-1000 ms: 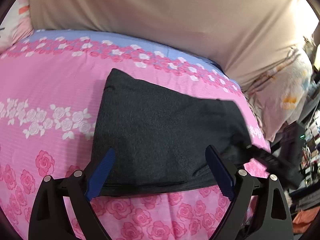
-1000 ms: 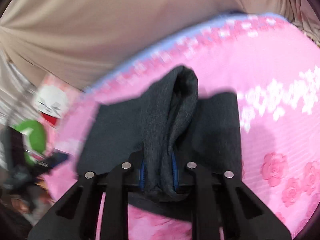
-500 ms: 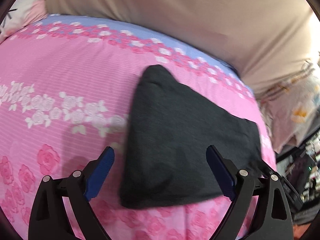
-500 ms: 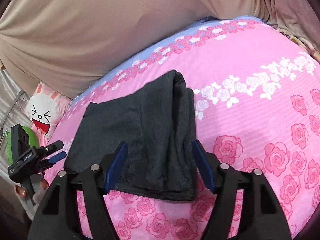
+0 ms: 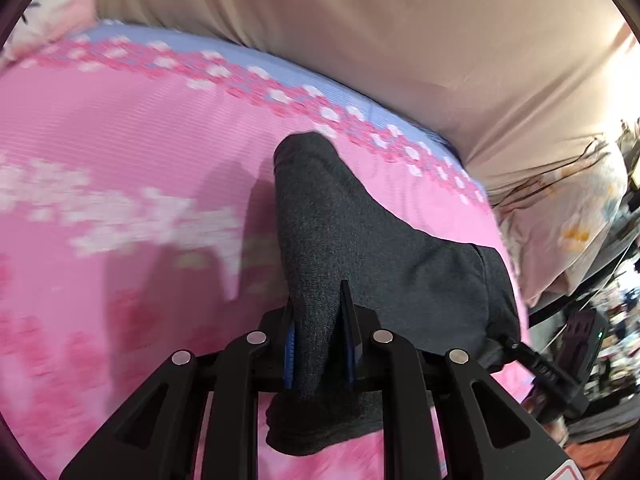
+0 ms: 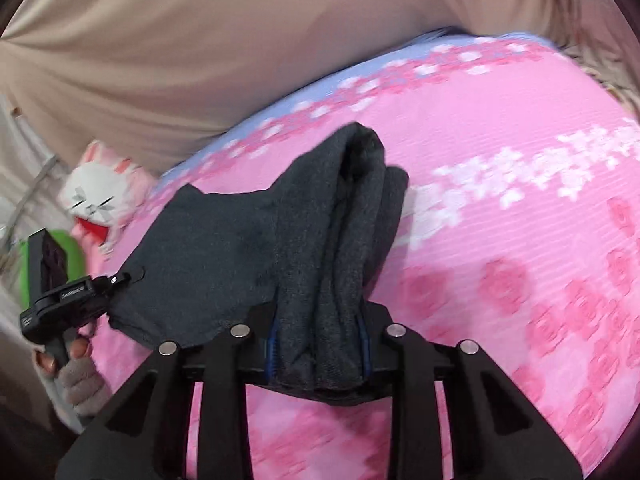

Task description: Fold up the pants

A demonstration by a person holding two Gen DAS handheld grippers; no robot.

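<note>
Both tools have just been closing on the folded dark pants point(image 5: 360, 248) lying on the pink bed point(image 5: 120, 140) — the left tool point(image 5: 318, 344) pinches one near corner, the right tool point(image 6: 318, 352) a thicker bunched edge.

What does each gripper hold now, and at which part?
Both have just closed on the folded dark pants: left gripper and right gripper each pinch a bunched near edge.

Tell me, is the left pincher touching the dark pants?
Touching. In the left wrist view, the left gripper has just been closing, and its blue pads squeeze a bunched edge of the dark pants between them.
</note>
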